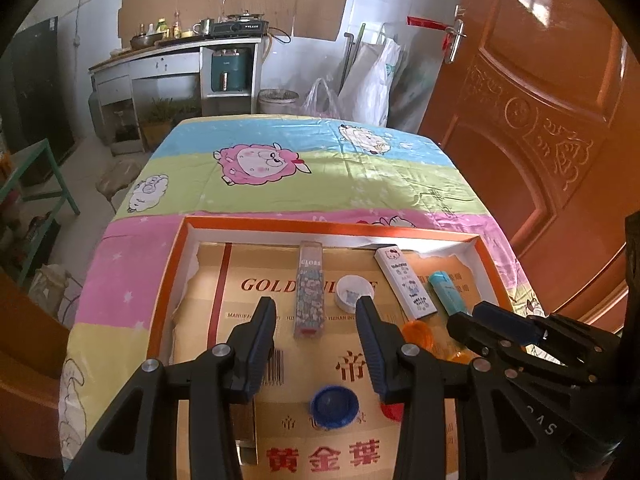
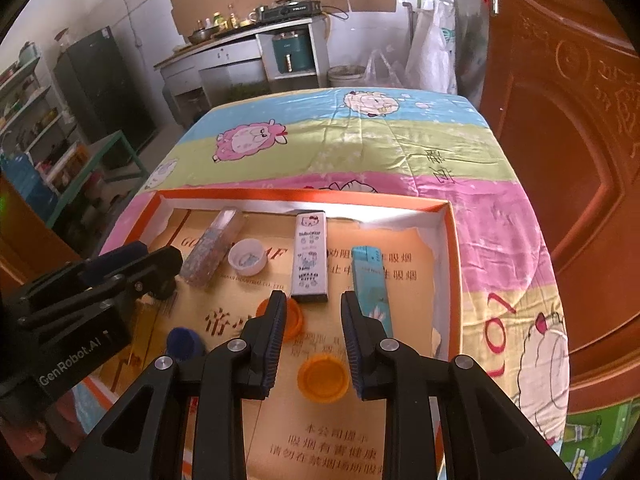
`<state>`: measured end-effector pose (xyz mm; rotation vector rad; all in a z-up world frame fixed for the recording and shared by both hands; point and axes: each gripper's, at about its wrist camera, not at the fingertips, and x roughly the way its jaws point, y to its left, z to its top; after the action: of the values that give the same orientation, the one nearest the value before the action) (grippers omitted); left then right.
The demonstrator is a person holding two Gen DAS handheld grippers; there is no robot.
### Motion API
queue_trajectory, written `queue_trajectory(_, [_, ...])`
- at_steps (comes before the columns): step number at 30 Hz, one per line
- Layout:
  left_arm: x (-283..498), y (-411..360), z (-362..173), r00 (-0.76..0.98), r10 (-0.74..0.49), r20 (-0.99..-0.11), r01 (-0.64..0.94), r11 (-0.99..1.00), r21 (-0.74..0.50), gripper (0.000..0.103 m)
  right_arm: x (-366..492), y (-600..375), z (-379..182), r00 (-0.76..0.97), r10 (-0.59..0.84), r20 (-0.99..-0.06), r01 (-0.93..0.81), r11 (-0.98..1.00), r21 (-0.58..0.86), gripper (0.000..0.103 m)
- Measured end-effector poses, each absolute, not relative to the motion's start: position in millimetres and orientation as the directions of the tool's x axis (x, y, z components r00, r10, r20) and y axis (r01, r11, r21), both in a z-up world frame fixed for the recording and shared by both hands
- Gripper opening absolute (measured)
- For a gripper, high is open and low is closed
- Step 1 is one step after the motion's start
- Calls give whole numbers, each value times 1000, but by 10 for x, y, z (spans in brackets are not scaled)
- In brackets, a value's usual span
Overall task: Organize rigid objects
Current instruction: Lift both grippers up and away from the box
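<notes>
A shallow orange-rimmed tray (image 1: pixel 320 224) (image 2: pixel 300 194) with a gold liner lies on the table. In it are a patterned clear box (image 1: pixel 309 288) (image 2: pixel 212 252), a white cap (image 1: pixel 352 290) (image 2: pixel 247 260), a Hello Kitty box (image 1: pixel 404 280) (image 2: pixel 310 256) and a teal lighter (image 1: pixel 446 292) (image 2: pixel 370 280). Also there are a blue cap (image 1: pixel 335 406) (image 2: pixel 182 344), a red cap (image 1: pixel 392 412) and two orange caps (image 2: pixel 323 376) (image 2: pixel 296 316). My left gripper (image 1: pixel 314 304) hovers open above the tray's middle, holding nothing. My right gripper (image 2: pixel 313 300) is open and empty above the nearer orange cap.
The table wears a striped cloth with cartoon sheep (image 1: pixel 260 160). A brown wooden door (image 1: pixel 540 120) stands close on the right. A kitchen counter (image 1: pixel 172 52) and bags (image 1: pixel 376 80) are behind the table, and a green-framed stand (image 1: pixel 36 184) is at the left.
</notes>
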<state>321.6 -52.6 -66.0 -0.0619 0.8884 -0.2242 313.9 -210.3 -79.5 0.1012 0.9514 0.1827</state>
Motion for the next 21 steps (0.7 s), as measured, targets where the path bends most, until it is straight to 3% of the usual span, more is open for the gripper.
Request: queue_trajectory(21, [2606, -446, -522, 649, -200, -734, 164, 979, -121, 41, 2449, -2030, -610, 625, 149, -767, -76, 989, 130, 29])
